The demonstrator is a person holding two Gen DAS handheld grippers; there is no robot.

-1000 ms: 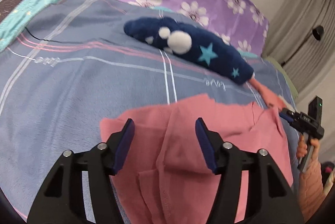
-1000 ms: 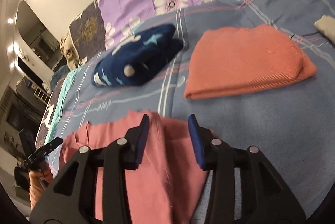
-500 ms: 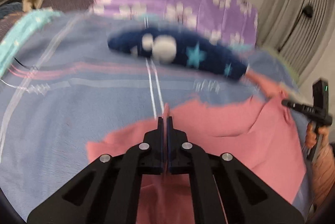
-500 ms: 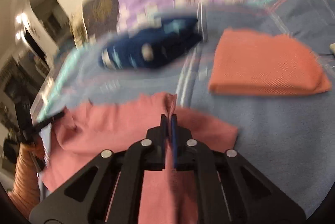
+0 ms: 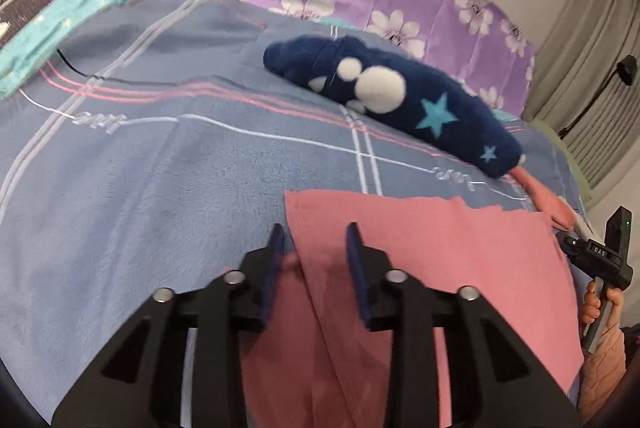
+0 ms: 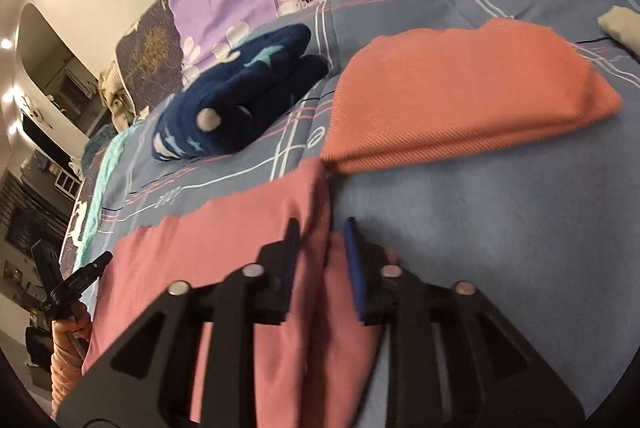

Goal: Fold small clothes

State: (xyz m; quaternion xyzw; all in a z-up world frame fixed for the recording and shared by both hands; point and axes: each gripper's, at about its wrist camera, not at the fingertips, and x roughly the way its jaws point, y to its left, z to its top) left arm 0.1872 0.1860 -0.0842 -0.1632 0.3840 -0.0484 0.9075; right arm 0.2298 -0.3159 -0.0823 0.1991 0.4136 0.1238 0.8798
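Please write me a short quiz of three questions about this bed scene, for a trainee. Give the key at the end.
1. True or false: the pink garment lies folded on the blue bedspread.
2. Which folded item touches its far corner: A) the orange cloth or B) the navy star-print fleece?
3. How do the jaws of the left gripper and the right gripper stand?

Key: 1 true. 2 A. 3 Both open, having just opened; the garment's edge lies between them, unpinched.
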